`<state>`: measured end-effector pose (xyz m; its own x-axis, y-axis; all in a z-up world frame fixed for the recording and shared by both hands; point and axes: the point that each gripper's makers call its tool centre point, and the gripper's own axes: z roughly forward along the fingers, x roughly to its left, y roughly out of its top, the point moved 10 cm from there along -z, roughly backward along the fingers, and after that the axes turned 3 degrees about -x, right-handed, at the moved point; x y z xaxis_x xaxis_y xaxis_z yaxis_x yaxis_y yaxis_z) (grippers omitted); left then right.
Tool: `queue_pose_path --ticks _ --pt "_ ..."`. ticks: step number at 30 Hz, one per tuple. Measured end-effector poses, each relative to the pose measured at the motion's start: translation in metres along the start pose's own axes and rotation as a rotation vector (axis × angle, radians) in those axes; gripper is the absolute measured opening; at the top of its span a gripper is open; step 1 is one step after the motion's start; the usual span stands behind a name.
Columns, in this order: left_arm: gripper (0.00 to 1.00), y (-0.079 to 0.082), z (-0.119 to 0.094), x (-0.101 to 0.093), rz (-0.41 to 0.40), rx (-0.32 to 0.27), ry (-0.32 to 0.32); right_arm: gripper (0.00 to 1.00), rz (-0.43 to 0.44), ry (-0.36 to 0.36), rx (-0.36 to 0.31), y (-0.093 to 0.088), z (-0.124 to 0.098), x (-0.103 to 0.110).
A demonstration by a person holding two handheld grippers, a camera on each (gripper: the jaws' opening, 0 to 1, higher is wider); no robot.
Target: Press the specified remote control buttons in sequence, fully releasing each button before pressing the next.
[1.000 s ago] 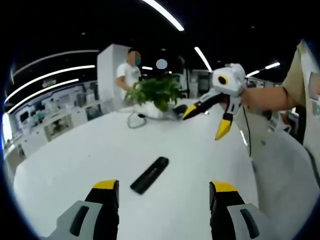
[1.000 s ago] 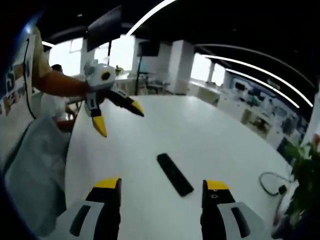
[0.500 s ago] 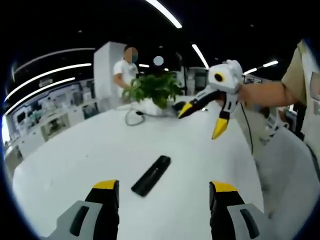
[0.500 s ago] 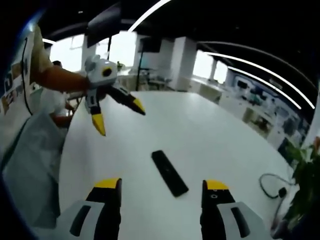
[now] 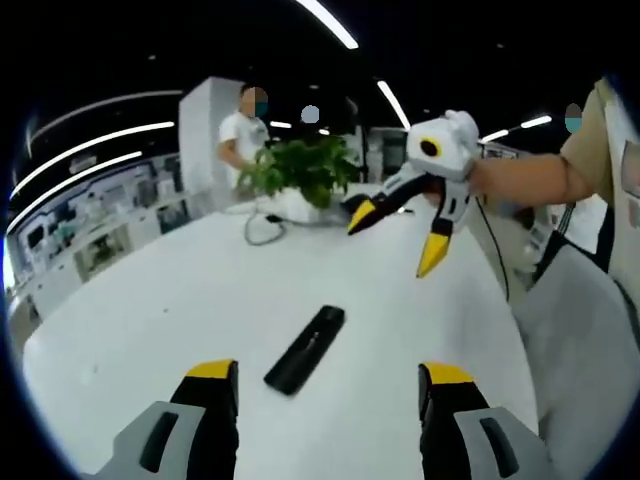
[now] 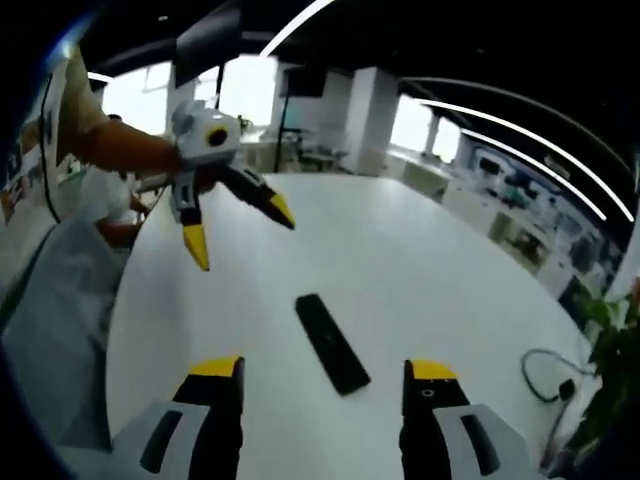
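Note:
A black remote control (image 5: 305, 348) lies flat on the white table (image 5: 140, 300), just ahead of my left gripper (image 5: 328, 372) and between its yellow-tipped jaws. That gripper is open and holds nothing. In the right gripper view the remote (image 6: 332, 343) lies the same way ahead of my right gripper (image 6: 322, 370), which is also open and empty. Each gripper appears in the other's view, raised above the table with jaws spread: the right gripper (image 5: 397, 235) at upper right, the left gripper (image 6: 240, 228) at upper left. Neither touches the remote.
A potted green plant (image 5: 300, 175) and a looped cable (image 5: 262, 228) sit at the table's far side, with a person (image 5: 240, 140) standing behind them. The holder's arm and light clothing (image 5: 585, 330) are at the table's right edge. Shop displays line the background.
Both views have drifted slightly with the hands. The raised grippers have edged a little toward the middle above the remote. The remote has stayed put and both grippers remain open.

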<state>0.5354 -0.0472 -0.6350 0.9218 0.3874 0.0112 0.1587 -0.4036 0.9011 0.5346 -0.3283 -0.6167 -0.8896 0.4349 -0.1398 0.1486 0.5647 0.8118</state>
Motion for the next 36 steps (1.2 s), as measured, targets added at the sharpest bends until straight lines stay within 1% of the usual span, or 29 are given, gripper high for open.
queue_pose_path --ticks 7,13,21,24,29,36 --pt "0.75 -0.002 0.008 0.007 0.007 0.013 -0.004 0.61 0.004 0.007 0.019 -0.004 0.007 -0.008" --pt "0.75 0.0 0.013 0.013 0.017 0.017 -0.01 0.6 0.0 0.016 0.031 -0.006 0.013 -0.012" --pt "0.74 -0.004 0.021 0.023 0.025 0.036 -0.022 0.58 -0.015 0.03 0.064 -0.013 0.019 -0.02" --pt "0.74 -0.007 0.026 0.026 0.036 0.058 -0.026 0.56 -0.028 0.041 0.078 -0.016 0.022 -0.024" --pt "0.74 -0.003 0.029 0.024 0.042 0.063 -0.042 0.54 -0.047 0.066 0.105 -0.018 0.029 -0.028" --pt "0.74 -0.003 0.039 0.026 0.054 0.084 -0.055 0.5 -0.072 0.106 0.136 -0.023 0.039 -0.034"
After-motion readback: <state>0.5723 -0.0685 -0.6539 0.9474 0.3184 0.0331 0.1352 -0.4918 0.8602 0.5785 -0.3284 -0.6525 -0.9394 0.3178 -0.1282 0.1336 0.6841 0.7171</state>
